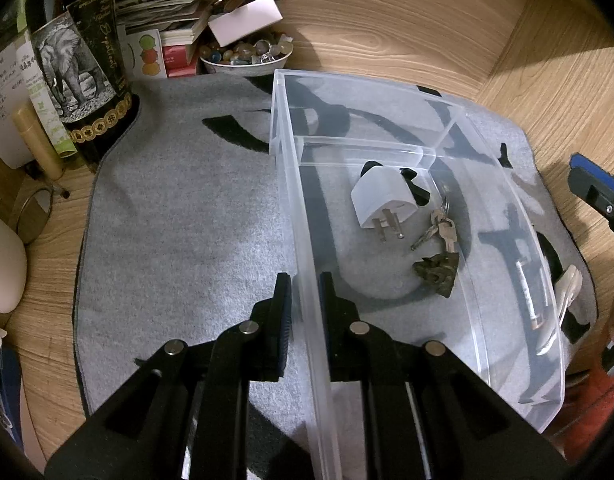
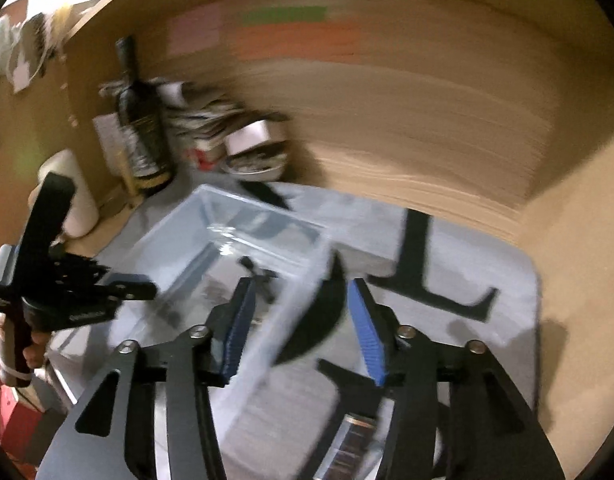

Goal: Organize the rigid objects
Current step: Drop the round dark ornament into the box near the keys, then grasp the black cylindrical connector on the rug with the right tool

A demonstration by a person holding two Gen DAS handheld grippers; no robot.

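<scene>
A clear plastic organizer box [image 1: 503, 216] lies on a grey mat [image 1: 179, 216]. Inside it are a white plug adapter [image 1: 381, 198], a bunch of keys [image 1: 439, 228] and a small dark camouflage-patterned piece [image 1: 437, 272]. My left gripper [image 1: 305, 300] is shut on the box's left wall, one finger on each side. In the blurred right wrist view the box [image 2: 227, 248] sits ahead on the left. My right gripper [image 2: 301, 328] is open and empty above the box's near right corner. A white pen-like item [image 1: 527, 296] and a white clip [image 1: 567, 288] lie by the box's right side.
A dark wine bottle [image 1: 87, 80] with an elephant label, stacked papers [image 1: 167, 8] and a bowl of stones [image 1: 247, 56] stand at the back left. A wooden wall [image 1: 387, 12] runs behind. A round metal ring [image 1: 31, 212] lies at the left.
</scene>
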